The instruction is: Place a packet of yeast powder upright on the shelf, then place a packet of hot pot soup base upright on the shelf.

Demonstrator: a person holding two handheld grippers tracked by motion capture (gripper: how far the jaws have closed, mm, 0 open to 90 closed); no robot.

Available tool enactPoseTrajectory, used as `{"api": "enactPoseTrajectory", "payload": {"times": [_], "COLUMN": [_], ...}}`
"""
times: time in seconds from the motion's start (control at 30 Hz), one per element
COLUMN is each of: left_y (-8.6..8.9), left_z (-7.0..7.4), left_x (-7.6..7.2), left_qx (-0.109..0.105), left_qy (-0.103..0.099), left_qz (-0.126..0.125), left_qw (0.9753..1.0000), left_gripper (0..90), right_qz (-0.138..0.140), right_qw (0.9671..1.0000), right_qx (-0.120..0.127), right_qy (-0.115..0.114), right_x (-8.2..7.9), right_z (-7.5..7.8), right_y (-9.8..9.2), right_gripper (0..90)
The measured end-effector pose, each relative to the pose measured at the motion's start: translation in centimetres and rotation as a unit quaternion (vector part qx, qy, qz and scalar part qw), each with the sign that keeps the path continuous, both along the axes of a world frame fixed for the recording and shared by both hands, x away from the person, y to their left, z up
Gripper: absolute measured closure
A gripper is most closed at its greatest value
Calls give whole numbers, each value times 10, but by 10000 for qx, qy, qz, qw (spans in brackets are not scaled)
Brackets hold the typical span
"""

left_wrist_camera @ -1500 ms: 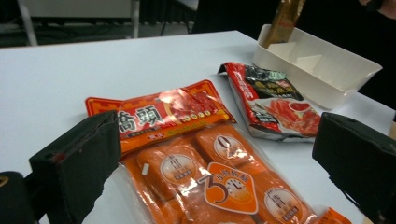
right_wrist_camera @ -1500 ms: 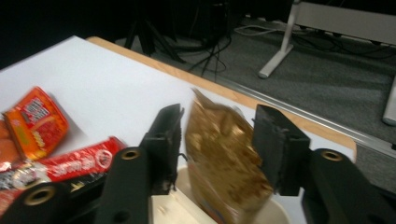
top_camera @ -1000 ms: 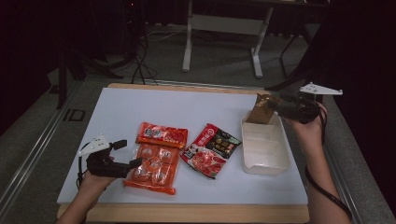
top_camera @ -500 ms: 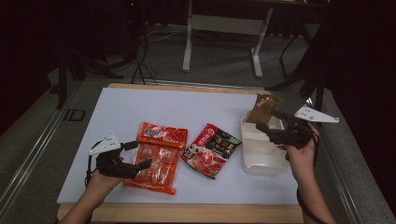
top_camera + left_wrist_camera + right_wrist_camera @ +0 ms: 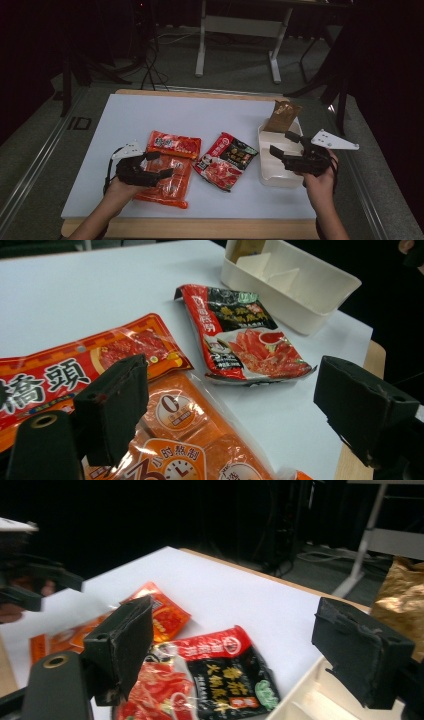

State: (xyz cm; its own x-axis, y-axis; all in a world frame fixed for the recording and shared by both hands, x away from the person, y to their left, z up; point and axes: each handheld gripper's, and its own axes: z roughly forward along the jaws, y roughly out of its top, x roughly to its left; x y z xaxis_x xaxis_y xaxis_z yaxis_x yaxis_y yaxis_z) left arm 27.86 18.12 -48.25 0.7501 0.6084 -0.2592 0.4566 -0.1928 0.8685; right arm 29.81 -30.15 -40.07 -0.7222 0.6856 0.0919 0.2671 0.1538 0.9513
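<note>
Left hand-held gripper (image 5: 162, 165) low over the orange packet (image 5: 167, 181) at the near left of the desk (image 5: 200, 115), jaws spread wide, nothing between them. Red packet (image 5: 174, 144) just beyond, overlapping the orange packet's far edge. Red-and-black packet (image 5: 226, 160) flat at the middle, just left of the white tray (image 5: 280, 179). Right hand-held gripper (image 5: 281, 145) above the tray at the right, jaws wide apart and empty. Gold bag (image 5: 281, 116) upright at the tray's far end.
</note>
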Motion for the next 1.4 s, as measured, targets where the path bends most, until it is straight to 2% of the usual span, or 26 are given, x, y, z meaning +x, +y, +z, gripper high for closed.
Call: {"api": "enactPoseTrajectory", "payload": {"times": [0.13, 0.2, 0.3, 0.4, 0.47, 0.5, 0.77, 0.8, 0.87, 0.97, 1.0, 1.13, 1.17, 1.2, 1.23, 1.3, 1.4], "left_y": [-5, -8, -11, -16, -22, -23, -28, -31, -34, -40, -43, -53, -53, -58, -60, -64, -70], "left_z": [1, 1, 1, 0, -2, -2, 1, 2, 2, 1, 1, -2, -2, -4, -5, -7, -11], "left_x": [5, 7, 10, 11, 12, 13, 24, 27, 31, 36, 37, 43, 43, 46, 47, 50, 54], "left_qx": [-15, 37, 49, 116, 220, 255, 353, 438, 523, 615, 688, 913, 913, 1008, 1085, 1198, 1335], "left_qy": [34, 12, 48, 89, 89, 92, 157, 152, 148, 167, 163, 210, 210, 249, 278, 302, 396], "left_qz": [-41, -91, -136, -176, -211, -235, -196, -209, -230, -182, -185, -268, -268, -258, -268, -273, -239], "left_qw": [10000, 10000, 9999, 9997, 9995, 9994, 9991, 9987, 9983, 9978, 9973, 9952, 9952, 9943, 9933, 9920, 9900], "left_gripper": [150, 150, 170, 179, 194, 213, 427, 427, 516, 585, 596, 763, 787, 787, 845, 887, 898], "right_qz": [92, 98, 206, 221, 185, 175, 185, 174, 176, 163, 158, 184, 184, 168, 234, 206, 247], "right_qw": [9999, 9999, 9998, 9997, 9997, 9996, 9994, 9993, 9993, 9993, 9994, 9995, 9995, 9995, 9994, 9993, 9990], "right_qx": [25, -54, 2, 17, 10, 7, -10, -13, 47, 98, 106, 83, 83, 82, 79, 36, 127], "right_qy": [-51, -92, -52, -53, -159, -226, -306, -317, -341, -323, -295, -244, -244, -252, -257, -325, -338], "right_x": [-8, -12, -15, -16, -19, -20, -23, -23, -23, -25, -25, -28, -28, -28, -29, -29, -28], "right_z": [-6, -8, -11, -13, -15, -15, -17, -17, -18, -19, -19, -23, -23, -24, -26, -27, -29], "right_y": [3, 6, 8, 10, 12, 12, 14, 14, 14, 13, 13, 14, 14, 15, 15, 16, 16], "right_gripper": [167, 167, 167, 167, 166, 165, 160, 159, 146, 137, 136, 130, 130, 130, 129, 129, 130]}}
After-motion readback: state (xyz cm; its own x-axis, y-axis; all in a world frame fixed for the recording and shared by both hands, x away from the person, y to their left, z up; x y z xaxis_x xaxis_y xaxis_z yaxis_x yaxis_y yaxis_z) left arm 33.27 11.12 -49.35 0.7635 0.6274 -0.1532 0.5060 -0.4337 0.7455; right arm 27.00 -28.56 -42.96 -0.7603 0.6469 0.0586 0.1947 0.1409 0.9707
